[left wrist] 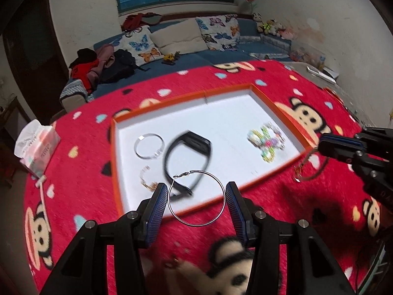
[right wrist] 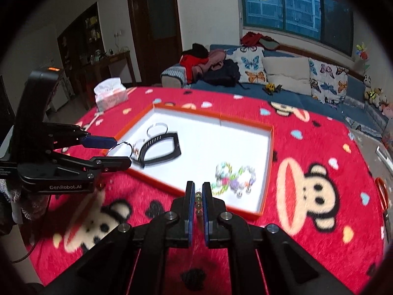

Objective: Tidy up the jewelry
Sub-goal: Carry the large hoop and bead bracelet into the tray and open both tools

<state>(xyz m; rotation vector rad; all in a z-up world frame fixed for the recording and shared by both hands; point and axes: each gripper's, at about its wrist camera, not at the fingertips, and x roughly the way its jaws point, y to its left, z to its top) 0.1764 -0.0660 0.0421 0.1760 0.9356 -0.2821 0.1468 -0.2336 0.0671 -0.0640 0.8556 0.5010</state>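
An orange-rimmed white tray (left wrist: 282, 113) (right wrist: 267, 162) lies on the red monkey-print cloth. In it lie a silver bangle (left wrist: 149, 145) (right wrist: 157, 127), a black wristband (left wrist: 188, 157) (right wrist: 159, 151), a small gold chain (left wrist: 147, 182) and a pile of coloured bead bracelets (left wrist: 266, 142) (right wrist: 233, 178). My left gripper (left wrist: 196, 196) (right wrist: 120, 151) holds a large silver hoop earring (left wrist: 196, 198) (right wrist: 120, 147) between its fingers, above the tray's near edge. My right gripper (right wrist: 198, 194) (left wrist: 319, 147) is shut on a thin beaded bracelet (right wrist: 198, 200) (left wrist: 309, 169) beside the tray's rim.
A tissue pack (left wrist: 36, 147) (right wrist: 110, 95) stands on the cloth left of the tray. Small gold pieces (left wrist: 172, 263) lie on the cloth near me. An orange ring-shaped object (right wrist: 383, 191) lies at the cloth's right. A blue sofa (left wrist: 196, 56) runs behind the table.
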